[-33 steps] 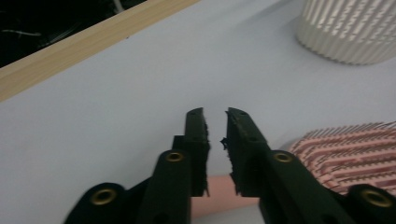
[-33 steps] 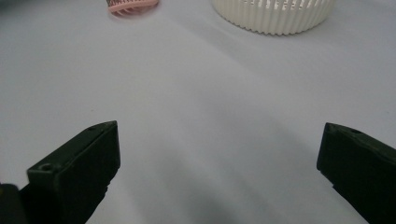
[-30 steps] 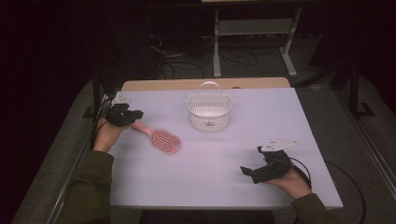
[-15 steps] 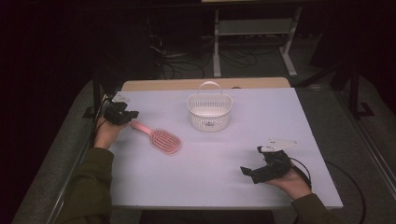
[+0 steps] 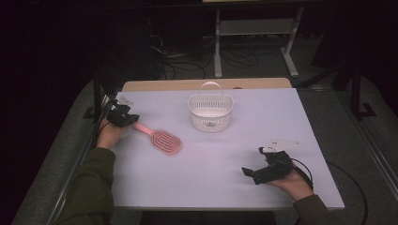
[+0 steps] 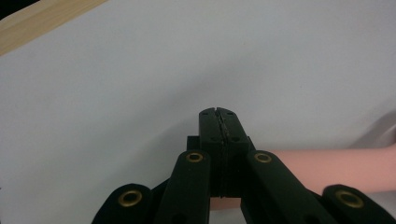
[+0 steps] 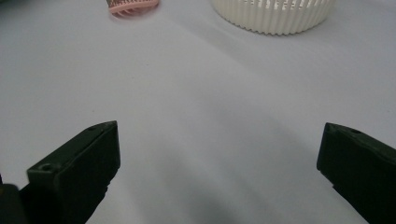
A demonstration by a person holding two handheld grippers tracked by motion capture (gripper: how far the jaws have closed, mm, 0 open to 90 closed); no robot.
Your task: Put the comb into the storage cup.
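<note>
Black jaws of your left gripper (image 5: 133, 119) stand pressed together, tip to tip, in the left gripper view (image 6: 218, 116). The pink handle of the hairbrush (image 5: 159, 137) passes beneath them there (image 6: 322, 169); whether the pads actually pinch it you cannot tell from that angle. From the high view the gripper sits at the handle's end, near the bench's left edge, with your left hand (image 5: 110, 134) behind it. The brush lies flat, handle toward the left edge, oval head pointing toward the bench's middle.

Your right gripper (image 5: 251, 172) rests low near the front right corner, jaws spread wide apart with nothing between them (image 7: 219, 154). Its grey three-cornered plate (image 5: 281, 144) sits on top, cable trailing off behind your right hand (image 5: 293, 180).

Out from both: a white slotted basket (image 5: 210, 112) with an upright loop handle stands toward the far edge, about midway along it, well apart from the brush head. The right gripper view catches its ribbed wall (image 7: 273, 16) and the brush head (image 7: 133, 6) at the top.

The bench (image 5: 281, 108) top is pale, with a wooden strip along the far edge.
</note>
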